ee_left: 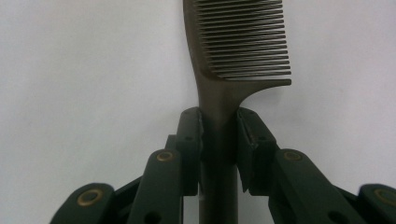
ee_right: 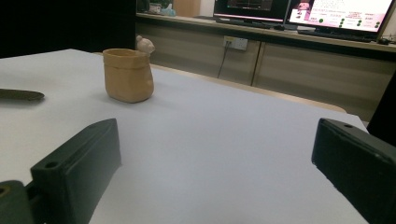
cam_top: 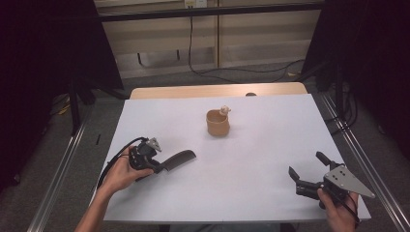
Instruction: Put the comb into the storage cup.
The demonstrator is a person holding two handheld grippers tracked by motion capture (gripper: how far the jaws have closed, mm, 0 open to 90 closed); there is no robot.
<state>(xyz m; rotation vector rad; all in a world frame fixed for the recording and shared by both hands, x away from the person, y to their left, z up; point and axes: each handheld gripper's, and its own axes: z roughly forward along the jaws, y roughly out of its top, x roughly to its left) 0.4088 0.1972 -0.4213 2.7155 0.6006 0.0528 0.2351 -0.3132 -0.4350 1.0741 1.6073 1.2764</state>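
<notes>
A dark comb (cam_top: 180, 158) lies flat on the white table sheet (cam_top: 256, 145), teeth end pointing right. My left gripper (cam_top: 160, 167) is shut on its handle; in the left gripper view both pads meet the sides of the comb (ee_left: 243, 42) handle just below the teeth, with the left gripper (ee_left: 219, 135) centred on it. My right gripper (cam_top: 305, 164) rests near the table's front right corner, open with nothing between its jaws. The right gripper (ee_right: 217, 163) looks across the sheet at a tan cup (ee_right: 128, 74).
The tan cup (cam_top: 217, 123), with a small pale figure on its rim, stands upright at mid-table toward the back. The comb's tip (ee_right: 21, 95) lies left of the cup. Metal rails run along both table sides. Cabinets and monitors stand beyond the far edge.
</notes>
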